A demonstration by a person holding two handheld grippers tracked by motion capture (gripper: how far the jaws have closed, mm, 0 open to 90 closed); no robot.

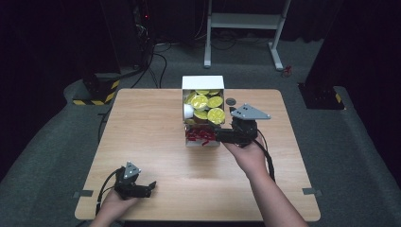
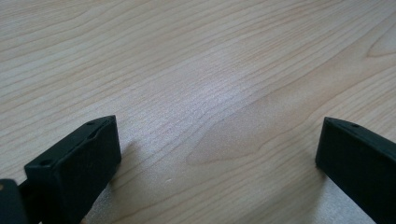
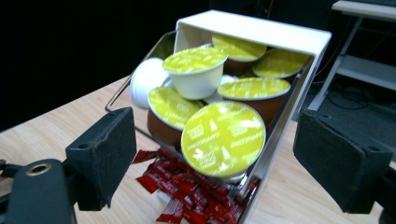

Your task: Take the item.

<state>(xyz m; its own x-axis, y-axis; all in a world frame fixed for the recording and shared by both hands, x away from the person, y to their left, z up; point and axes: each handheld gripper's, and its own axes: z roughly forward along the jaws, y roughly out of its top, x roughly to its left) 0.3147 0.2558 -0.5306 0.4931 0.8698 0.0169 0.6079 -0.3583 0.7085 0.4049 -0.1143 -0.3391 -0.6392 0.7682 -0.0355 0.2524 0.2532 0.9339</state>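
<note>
Yellow-lidded coffee pods [image 3: 223, 138] filled a white box [image 3: 261, 29] that stood in the upper middle of the high view, on the far half of the pale wooden counter [image 1: 151, 142]. In the right gripper view the pods were heaped in the centre of the frame behind a wire front, most with brown cups and a few with white ones, and red sachets [image 3: 187, 193] lay in a tray beneath them at the bottom centre.

At the centre right of the high view sat the right gripper [image 1: 218, 136], just beside the lower front of the box; its jaws stood wide apart with nothing pinched between them (the nearest pod showed in the gap, but farther off and untouched).

Low in the lower left of the high view, the left gripper [image 1: 150, 187] rested well apart from the box, jaws spread over bare wood. A small dark disc [image 1: 231, 101] lay on the counter just right of the box.
</note>
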